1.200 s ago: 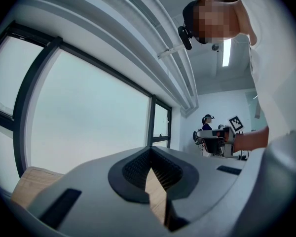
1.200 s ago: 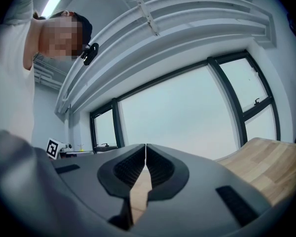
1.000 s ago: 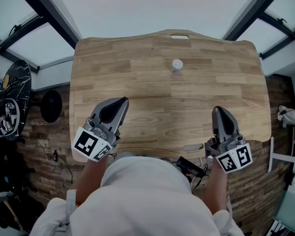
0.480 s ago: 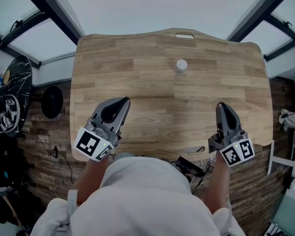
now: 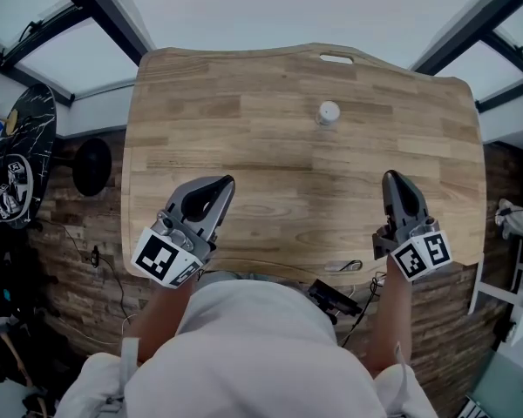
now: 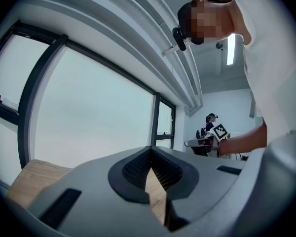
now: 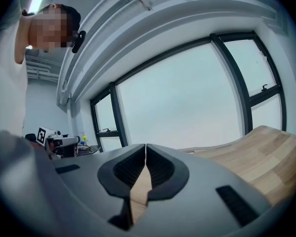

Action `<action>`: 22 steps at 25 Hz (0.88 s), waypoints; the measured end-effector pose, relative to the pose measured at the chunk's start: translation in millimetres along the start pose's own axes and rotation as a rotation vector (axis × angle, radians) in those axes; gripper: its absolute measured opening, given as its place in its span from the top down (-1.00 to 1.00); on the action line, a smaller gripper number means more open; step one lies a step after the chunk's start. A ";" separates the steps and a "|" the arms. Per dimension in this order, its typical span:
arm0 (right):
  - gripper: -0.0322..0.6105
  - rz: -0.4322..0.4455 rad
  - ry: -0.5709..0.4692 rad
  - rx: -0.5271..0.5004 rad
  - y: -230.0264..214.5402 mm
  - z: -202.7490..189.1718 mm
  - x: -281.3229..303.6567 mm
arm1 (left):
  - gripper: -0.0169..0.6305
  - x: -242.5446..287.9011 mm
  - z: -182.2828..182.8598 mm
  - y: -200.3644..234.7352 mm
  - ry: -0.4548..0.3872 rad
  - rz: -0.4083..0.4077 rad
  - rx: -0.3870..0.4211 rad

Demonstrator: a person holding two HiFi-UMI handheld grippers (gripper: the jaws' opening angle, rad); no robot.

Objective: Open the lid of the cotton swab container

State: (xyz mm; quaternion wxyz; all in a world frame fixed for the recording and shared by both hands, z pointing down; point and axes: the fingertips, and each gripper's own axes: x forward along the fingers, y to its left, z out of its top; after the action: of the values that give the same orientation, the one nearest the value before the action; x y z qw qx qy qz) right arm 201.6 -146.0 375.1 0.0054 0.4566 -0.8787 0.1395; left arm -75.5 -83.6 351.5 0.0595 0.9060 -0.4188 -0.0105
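The fingers [image 6: 133, 174] of the left gripper [image 5: 224, 182] are pressed together with nothing between them, at the lower left of the head view over the near part of the table [image 5: 261, 138]. The right gripper [image 5: 390, 178], at the lower right, is likewise closed and empty. Farther up, right of centre, the small white cotton swab container [image 5: 329, 112] stands on the table, well apart from both grippers. Its contents cannot be seen.

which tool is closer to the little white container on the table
The right tool. In the head view its tip lies a shorter way from the white container than the tip of the left tool, which sits further off to the left.
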 end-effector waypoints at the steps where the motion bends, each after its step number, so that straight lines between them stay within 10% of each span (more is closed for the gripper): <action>1: 0.84 0.004 0.003 -0.001 -1.9 -1.5 4.2 | 0.91 0.0 -0.3 0.5 -0.001 0.003 0.001; 22: 0.84 0.062 0.118 -0.045 -38.3 -55.2 98.1 | 0.91 16.5 -34.1 8.9 0.038 0.026 -0.050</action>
State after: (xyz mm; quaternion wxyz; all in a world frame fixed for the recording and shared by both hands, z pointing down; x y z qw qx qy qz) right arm 168.6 -231.6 450.8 0.0633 0.4197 -0.8936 0.1463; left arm -69.2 -98.4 386.8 0.0901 0.8987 -0.4292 -0.0027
